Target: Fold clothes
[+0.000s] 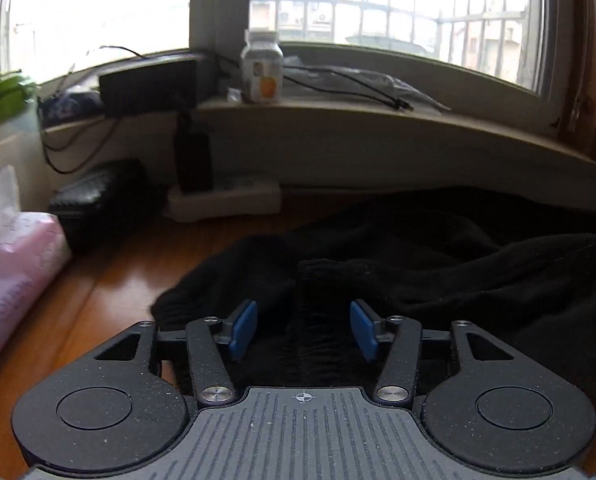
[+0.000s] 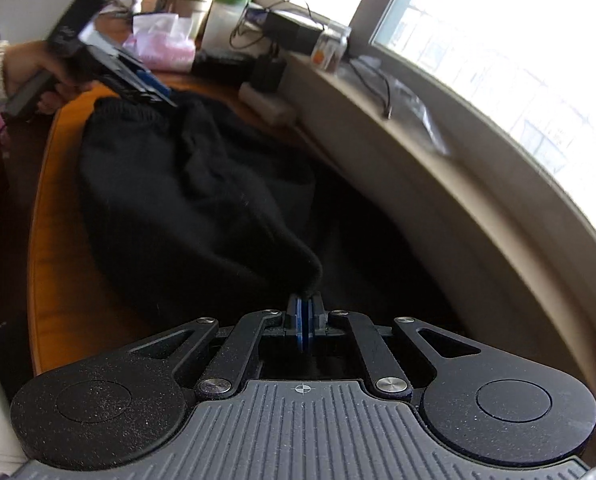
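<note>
Fingers of the left gripper [image 1: 304,330] are standing apart, blue pads [image 1: 243,330] wide of each other with nothing pinched; a ribbed edge of the black knit garment [image 1: 438,264] is lying between and beneath them on the wooden table [image 1: 109,292]. Seen from the right wrist, a person's hand [image 2: 37,76] is holding that gripper over the garment's far end. Moving right, the dark fabric is sprawling in loose bunches across the table, below the windowsill [image 1: 378,120] where a white bottle [image 1: 261,68] is standing. At the near end, the right gripper [image 2: 306,312] is pinching a corner of the garment, pads pressed together on a raised peak of cloth. Judging by this, the step looks like taking hold of both ends for straightening or folding. Next, the left fingers probably need to be closing on the ribbed edge before any lift, so the cloth is rising evenly.
</note>
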Tool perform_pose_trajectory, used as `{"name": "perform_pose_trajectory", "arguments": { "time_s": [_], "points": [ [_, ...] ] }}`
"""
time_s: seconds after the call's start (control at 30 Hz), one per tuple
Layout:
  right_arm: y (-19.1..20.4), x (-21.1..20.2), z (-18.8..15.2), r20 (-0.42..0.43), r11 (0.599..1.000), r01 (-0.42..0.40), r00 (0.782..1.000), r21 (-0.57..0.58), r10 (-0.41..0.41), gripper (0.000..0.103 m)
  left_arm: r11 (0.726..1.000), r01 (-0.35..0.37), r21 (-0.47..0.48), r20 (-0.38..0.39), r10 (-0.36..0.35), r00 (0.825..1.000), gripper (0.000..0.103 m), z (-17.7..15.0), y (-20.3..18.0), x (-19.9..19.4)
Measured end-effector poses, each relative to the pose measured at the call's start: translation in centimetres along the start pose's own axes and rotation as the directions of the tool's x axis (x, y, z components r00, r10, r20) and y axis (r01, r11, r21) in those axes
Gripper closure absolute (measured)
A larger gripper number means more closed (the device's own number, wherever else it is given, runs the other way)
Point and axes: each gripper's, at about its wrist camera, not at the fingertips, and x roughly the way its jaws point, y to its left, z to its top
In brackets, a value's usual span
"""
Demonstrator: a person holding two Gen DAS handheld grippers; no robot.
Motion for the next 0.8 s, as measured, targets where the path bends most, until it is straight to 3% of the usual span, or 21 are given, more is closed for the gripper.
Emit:
{"name": "perform_pose_trajectory", "arguments": {
  "time_s": [0.07, 0.13, 0.23, 0.4, 0.63, 0.73, 0.77, 0.8],
  "points": [
    [0.0, 0.2, -0.8, -0.016, 1.0, -0.009, 1.0, 0.018, 0.009, 0.099, 1.0, 0.018, 0.002, -0.016, -0.018, 1.0, 0.051, 0.1, -0.3, 0.9],
    [-0.1, 0.3, -1.4, -0.02, 0.999, -0.017, 1.0, 0.041, 0.018, 0.099, 1.0, 0.011, 0.026, -0.027, -0.01, 1.0, 0.071, 0.2, -0.8, 1.6],
    [-0.4, 0.1, -1.9, 0.002, 0.996, -0.026, 1.0, 0.082, 0.026, 0.099, 0.997, -0.005, 0.072, -0.014, 0.006, 1.0, 0.087, 0.0, -1.7, 1.4],
    [-1.1, -1.1, -1.4, 0.07, 0.996, -0.005, 0.998, 0.094, -0.002, 0.099, 0.996, -0.043, 0.08, 0.119, 0.034, 0.992, 0.09, 0.5, -2.1, -2.5],
    [-3.8, -1.7, 3.1, 0.204, 0.995, 0.081, 0.975, 0.063, -0.092, 0.099, 0.998, -0.048, -0.028, 0.296, 0.054, 0.954, 0.09, 4.0, 0.6, -10.2],
    [-5.5, 1.3, 5.6, 0.223, 0.99, 0.137, 0.964, 0.045, -0.143, 0.099, 0.991, -0.1, -0.084, 0.254, 0.118, 0.96, 0.089, 5.4, 2.8, -8.6],
    [-5.7, 3.0, 5.9, 0.198, 0.988, 0.143, 0.968, 0.053, -0.151, 0.095, 0.988, -0.125, -0.094, 0.221, 0.143, 0.965, 0.085, 5.7, 3.5, -7.3],
    [-5.9, 4.7, 6.2, 0.173, 0.987, 0.15, 0.972, 0.06, -0.158, 0.084, 0.983, -0.145, -0.111, 0.171, 0.162, 0.972, 0.083, 5.5, 4.2, -5.7]
  ]
}}
